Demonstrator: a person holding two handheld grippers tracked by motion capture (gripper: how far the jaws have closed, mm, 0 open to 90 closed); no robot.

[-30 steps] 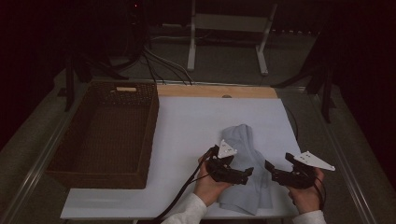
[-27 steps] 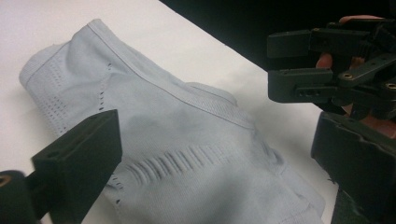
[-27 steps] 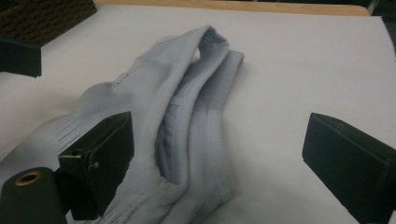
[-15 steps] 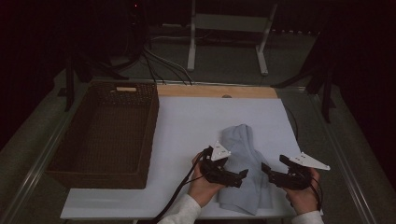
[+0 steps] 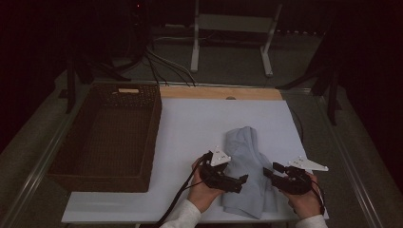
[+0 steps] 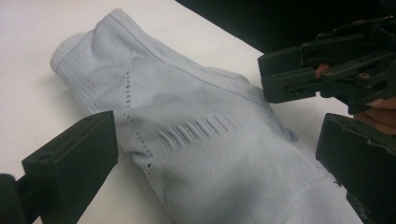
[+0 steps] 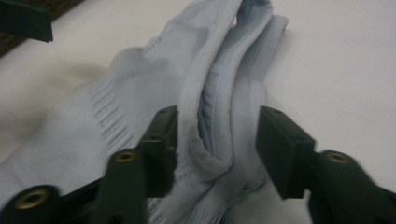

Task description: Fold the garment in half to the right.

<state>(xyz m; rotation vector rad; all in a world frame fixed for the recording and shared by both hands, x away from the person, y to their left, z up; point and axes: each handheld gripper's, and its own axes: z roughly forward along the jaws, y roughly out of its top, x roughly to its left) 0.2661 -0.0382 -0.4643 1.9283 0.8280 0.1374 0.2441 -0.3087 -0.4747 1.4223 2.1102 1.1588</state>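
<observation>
One pale garment [image 5: 247,171] lies bunched near the table's [image 5: 199,123] front right corner, with one empty basket [image 5: 107,137] along the left edge. The left tool [image 5: 242,179] stands wide at its left side. The right tool [image 5: 267,172], jaws just closing, straddles a fold without pressing it.

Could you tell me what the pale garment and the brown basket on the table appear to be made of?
The garment looks like a soft, matte knit fabric: fine ribbing and rows of small vent holes show. The basket looks like dark woven wicker or rattan, judging by its textured weave; which fibre it is cannot be told.
</observation>
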